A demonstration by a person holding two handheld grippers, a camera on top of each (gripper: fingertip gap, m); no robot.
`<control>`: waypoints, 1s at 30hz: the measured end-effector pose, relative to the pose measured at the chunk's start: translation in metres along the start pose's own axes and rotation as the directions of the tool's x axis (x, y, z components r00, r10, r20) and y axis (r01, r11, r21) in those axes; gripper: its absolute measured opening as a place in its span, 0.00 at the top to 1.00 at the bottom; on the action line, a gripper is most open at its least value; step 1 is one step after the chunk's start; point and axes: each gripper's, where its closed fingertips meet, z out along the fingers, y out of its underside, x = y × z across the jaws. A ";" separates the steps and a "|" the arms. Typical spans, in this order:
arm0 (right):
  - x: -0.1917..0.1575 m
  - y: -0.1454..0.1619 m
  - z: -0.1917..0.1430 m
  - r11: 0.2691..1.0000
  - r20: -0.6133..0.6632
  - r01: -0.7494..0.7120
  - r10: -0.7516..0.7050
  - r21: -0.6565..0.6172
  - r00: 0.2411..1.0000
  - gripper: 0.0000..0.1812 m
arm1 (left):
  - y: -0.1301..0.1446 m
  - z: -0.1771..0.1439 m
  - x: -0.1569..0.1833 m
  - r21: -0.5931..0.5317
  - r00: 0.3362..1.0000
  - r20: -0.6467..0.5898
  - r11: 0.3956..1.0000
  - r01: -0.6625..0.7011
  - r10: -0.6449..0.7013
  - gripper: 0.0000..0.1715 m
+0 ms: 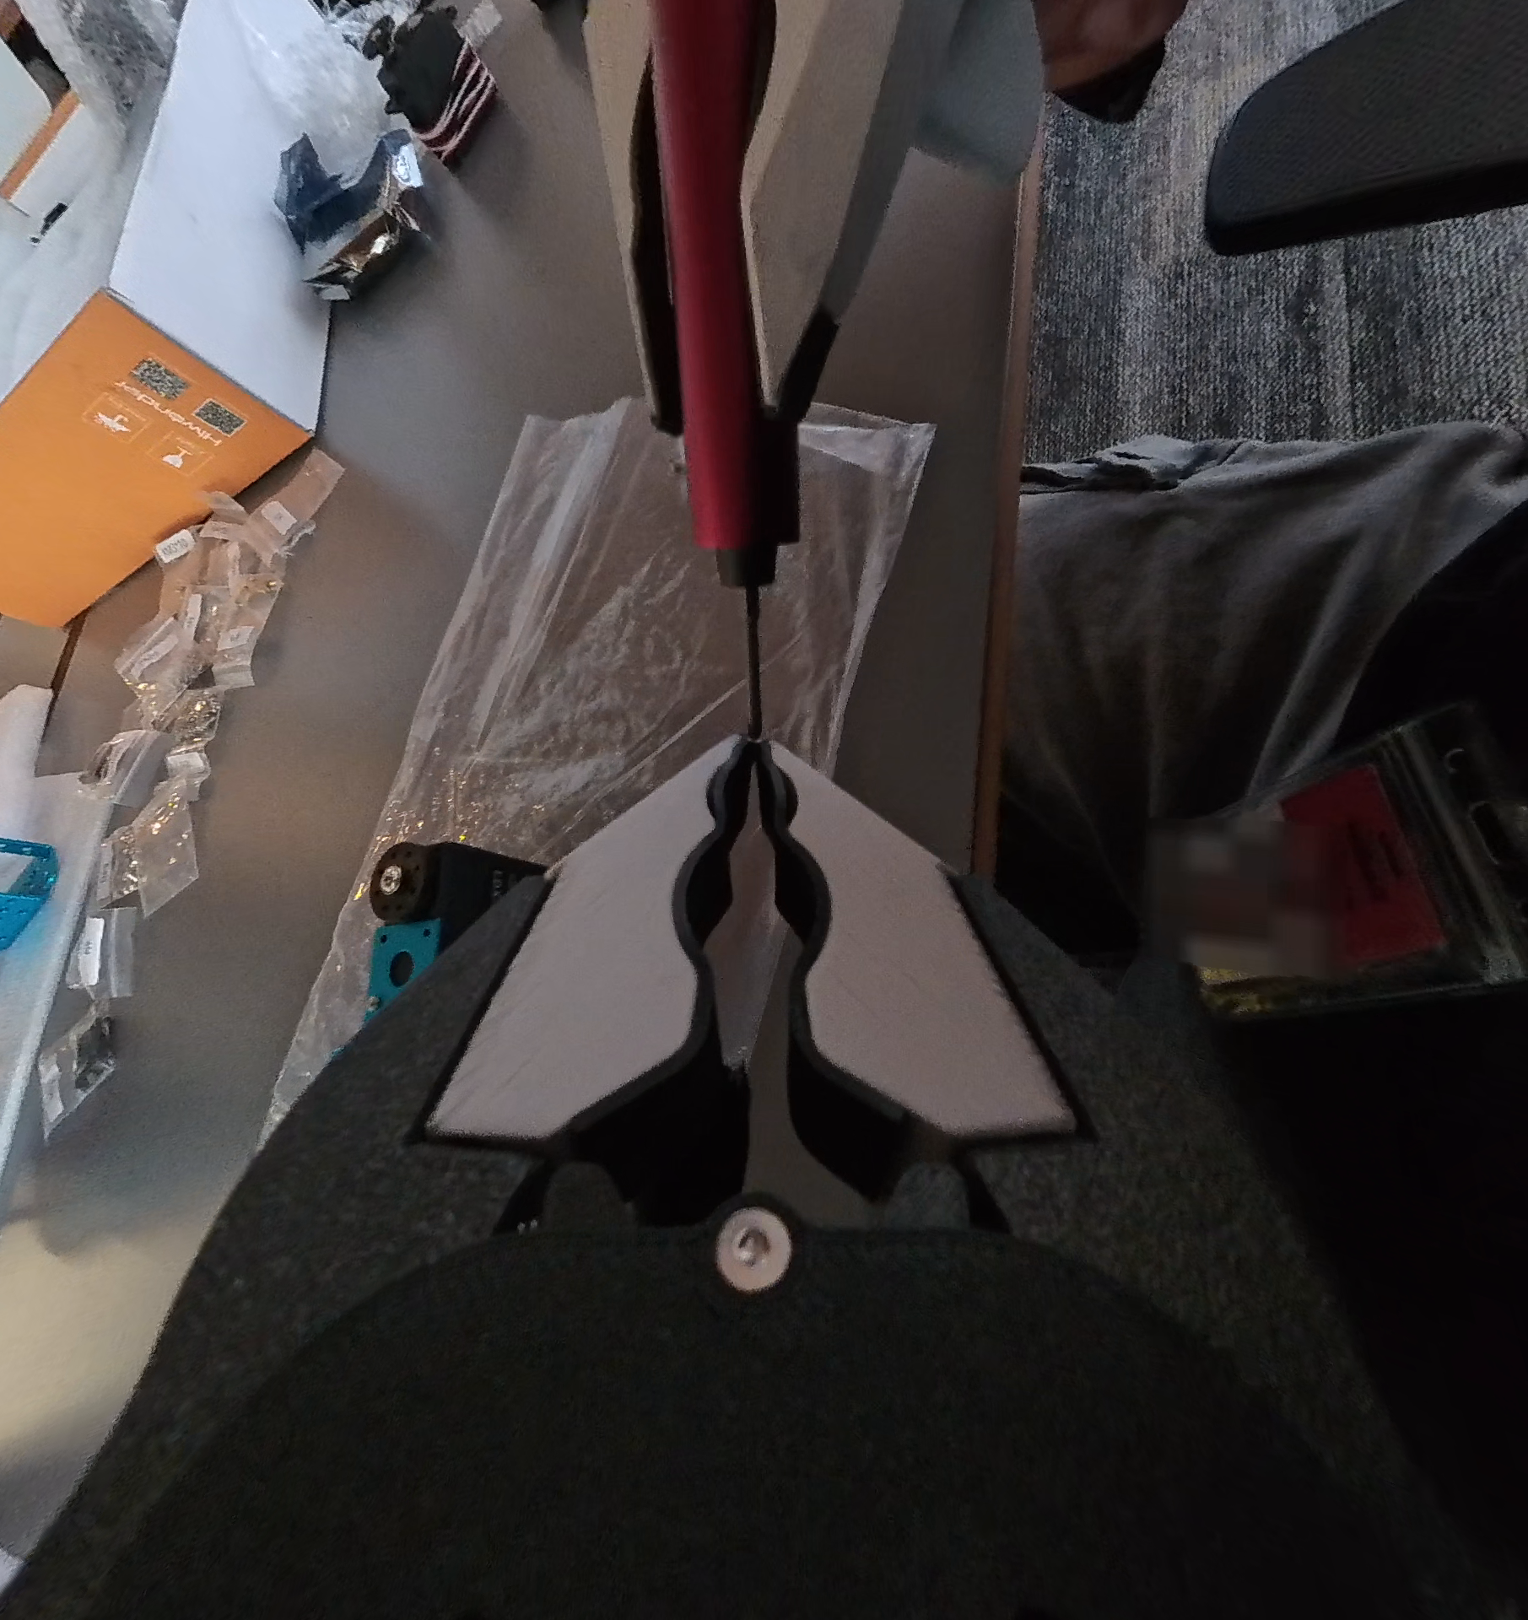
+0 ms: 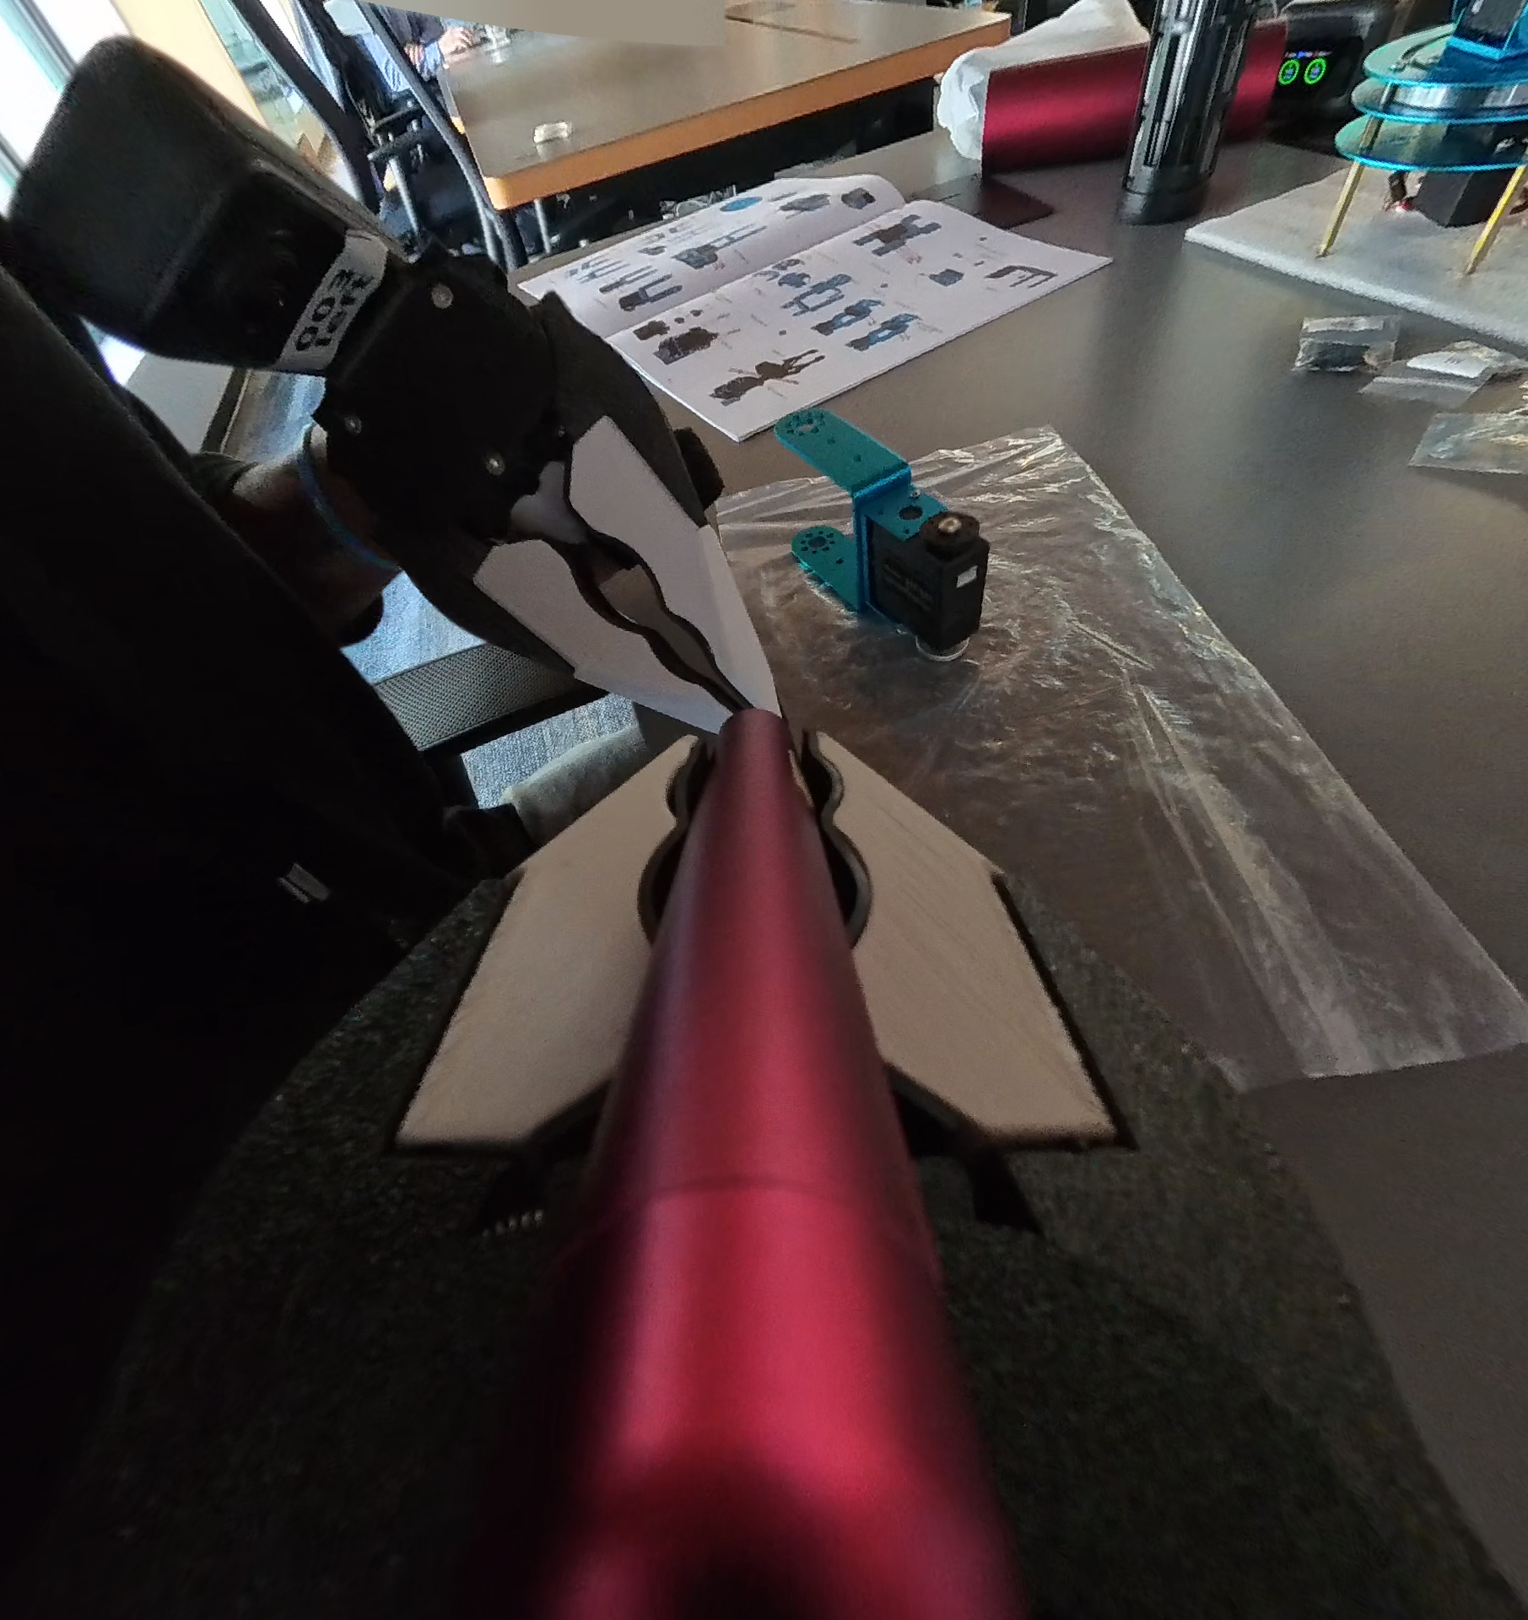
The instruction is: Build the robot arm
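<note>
Holding: right hand-held gripper (image 2: 756, 745) clamped on red screwdriver (image 2: 742, 1096).
Pinching: left hand-held gripper (image 1: 753, 745) closed at the screwdriver's tip, above table (image 1: 374, 701).

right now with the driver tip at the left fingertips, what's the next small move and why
Probably hold the left gripper still and ease the red screwdriver straight along its axis. Its thin bit meets the shut fingertips, which seem to pinch something too small to identify, and the right gripper is clamped on the handle, so a sideways nudge would likely slip the tip off.
</note>
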 end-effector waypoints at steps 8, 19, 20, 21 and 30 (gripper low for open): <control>0.001 -0.037 0.003 0.999 0.026 0.008 -0.009 0.033 1.000 0.88 | 0.003 -0.027 -0.027 0.086 0.978 0.055 0.977 0.194 -0.199 0.84; 0.039 -0.085 0.047 0.919 0.076 0.265 -0.253 -0.293 0.964 0.87 | 0.051 -0.077 -0.094 0.240 0.879 0.008 0.854 0.461 -0.477 0.69; 0.041 -0.085 0.050 0.905 0.083 0.272 -0.260 -0.327 0.962 0.87 | 0.054 -0.071 -0.092 0.211 0.889 -0.016 0.868 0.450 -0.458 0.67; 0.042 -0.085 0.054 0.891 0.089 0.280 -0.266 -0.357 0.960 0.87 | 0.057 -0.063 -0.090 0.180 0.896 -0.041 0.879 0.442 -0.442 0.66; 0.037 -0.077 0.074 0.833 0.112 0.286 -0.265 -0.474 0.958 0.88 | 0.054 -0.029 -0.078 0.110 0.909 -0.185 0.911 0.398 -0.374 0.75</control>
